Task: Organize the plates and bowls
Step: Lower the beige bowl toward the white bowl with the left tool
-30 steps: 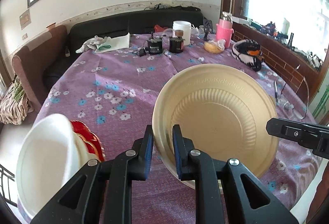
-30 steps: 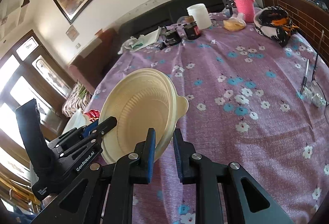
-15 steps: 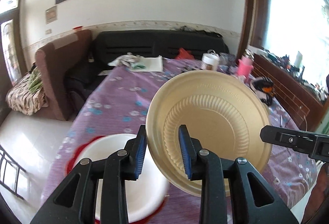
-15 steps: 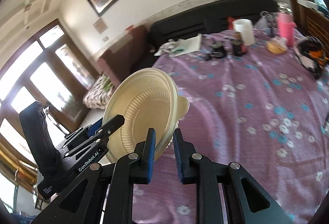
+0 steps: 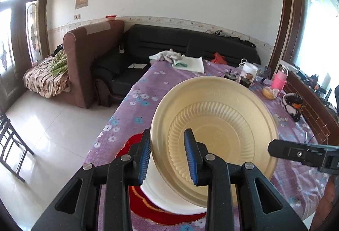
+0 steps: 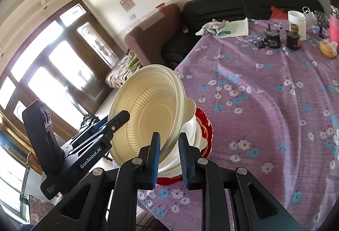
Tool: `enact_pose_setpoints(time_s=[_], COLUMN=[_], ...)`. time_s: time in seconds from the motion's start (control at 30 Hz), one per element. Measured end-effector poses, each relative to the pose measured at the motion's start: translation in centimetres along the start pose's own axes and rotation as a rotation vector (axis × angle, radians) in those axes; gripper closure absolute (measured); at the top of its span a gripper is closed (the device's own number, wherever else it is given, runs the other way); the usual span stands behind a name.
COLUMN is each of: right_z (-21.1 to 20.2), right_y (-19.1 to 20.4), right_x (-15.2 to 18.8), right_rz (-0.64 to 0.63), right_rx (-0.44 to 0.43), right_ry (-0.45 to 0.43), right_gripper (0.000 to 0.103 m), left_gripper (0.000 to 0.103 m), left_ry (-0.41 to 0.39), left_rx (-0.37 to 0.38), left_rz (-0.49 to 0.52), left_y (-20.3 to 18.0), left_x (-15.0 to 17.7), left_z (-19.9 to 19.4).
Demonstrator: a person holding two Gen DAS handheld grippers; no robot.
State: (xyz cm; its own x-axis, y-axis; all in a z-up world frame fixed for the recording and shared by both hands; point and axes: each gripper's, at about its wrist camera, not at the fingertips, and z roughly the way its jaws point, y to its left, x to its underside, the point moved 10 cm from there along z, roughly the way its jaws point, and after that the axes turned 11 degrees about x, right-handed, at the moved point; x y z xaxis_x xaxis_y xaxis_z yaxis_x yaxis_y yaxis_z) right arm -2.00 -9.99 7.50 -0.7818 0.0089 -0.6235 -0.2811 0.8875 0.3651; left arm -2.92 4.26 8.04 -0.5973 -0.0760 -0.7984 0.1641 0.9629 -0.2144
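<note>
Cream bowl (image 5: pixel 214 131), tilted, rim clamped by right gripper (image 6: pixel 168 156). Left gripper (image 5: pixel 167 156) astride opposite rim, jaws slackened. White bowl (image 5: pixel 167 195) on red plate (image 5: pixel 135 199) beneath

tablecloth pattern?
Purple tablecloth with small white and blue flowers; clearest in the right wrist view.

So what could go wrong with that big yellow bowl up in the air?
The yellow bowl is tilted, and only the right gripper pinches its rim; the left gripper has just opened around the other edge, so it could slip or swing. It hangs over the white bowl on the red plate near the table edge, so a bump might knock them off.
</note>
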Motion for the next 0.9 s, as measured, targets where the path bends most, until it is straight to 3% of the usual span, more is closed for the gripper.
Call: enact_pose_setpoints(time_s=[0.17, 0.9], right_z=[1.2, 4.7], right_y=[0.1, -0.6], right_x=[0.6, 2.3], right_rz=[-0.001, 0.025], right_rx=[0.010, 0.020], right_ry=[0.031, 0.107], right_gripper=[0.083, 0.083], left_gripper=[0.074, 0.074], left_ry=[0.037, 0.048], left_rx=[-0.009, -0.142], left_rz=[-0.019, 0.042], left_y=[1.1, 2.4], left_x=[1.5, 2.9], left_z=[1.0, 3.3])
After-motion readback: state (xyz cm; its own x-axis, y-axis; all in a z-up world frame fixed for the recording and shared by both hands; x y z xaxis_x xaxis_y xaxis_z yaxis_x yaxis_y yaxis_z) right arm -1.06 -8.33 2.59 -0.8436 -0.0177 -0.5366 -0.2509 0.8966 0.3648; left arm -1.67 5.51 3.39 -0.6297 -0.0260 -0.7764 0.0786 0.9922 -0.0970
